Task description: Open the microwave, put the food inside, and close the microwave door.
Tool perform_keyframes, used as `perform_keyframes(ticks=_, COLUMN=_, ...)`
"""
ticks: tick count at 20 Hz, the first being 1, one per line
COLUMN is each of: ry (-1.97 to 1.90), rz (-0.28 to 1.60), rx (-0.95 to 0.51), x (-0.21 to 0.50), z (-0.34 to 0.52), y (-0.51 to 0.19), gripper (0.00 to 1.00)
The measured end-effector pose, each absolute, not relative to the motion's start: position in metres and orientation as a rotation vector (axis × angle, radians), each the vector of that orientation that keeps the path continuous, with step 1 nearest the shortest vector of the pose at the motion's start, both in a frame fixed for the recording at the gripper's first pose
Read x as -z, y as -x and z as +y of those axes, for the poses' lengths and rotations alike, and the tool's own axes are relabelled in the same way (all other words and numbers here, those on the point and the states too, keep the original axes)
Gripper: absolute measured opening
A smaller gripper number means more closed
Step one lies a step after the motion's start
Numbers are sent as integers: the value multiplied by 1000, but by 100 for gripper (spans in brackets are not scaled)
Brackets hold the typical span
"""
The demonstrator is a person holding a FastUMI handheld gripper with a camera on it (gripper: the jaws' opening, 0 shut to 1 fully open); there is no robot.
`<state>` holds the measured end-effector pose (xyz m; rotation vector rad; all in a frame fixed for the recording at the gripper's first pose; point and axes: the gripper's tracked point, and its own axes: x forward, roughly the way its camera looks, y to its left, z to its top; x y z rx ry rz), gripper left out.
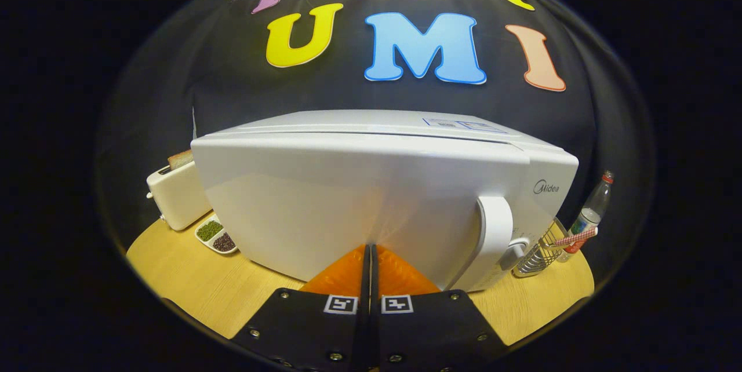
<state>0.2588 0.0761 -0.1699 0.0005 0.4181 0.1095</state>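
Two jaws, pressed together and gripping nothing, are pushing the microwave (348, 210) door flush; closing appears nearly complete on the bench (191, 291).

The gripper view looks forward along the two fingers of the gripper (370, 247), which are pressed together with no gap at their tips. It faces the closed door of a white microwave (371, 198) squarely and from very close, the tips at or just short of the door. The camera sits slightly above the wooden table (191, 279), with the booth wall rising behind.
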Motion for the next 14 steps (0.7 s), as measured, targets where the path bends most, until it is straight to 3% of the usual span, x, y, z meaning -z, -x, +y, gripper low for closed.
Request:
perform_keyframes(ticks=4, ry=-6, rz=438, rx=-114, x=167, z=80, y=-252, gripper=1)
perform_keyframes(ticks=14, ry=28, rz=266, rx=-122, x=88, z=73, y=-177, gripper=1)
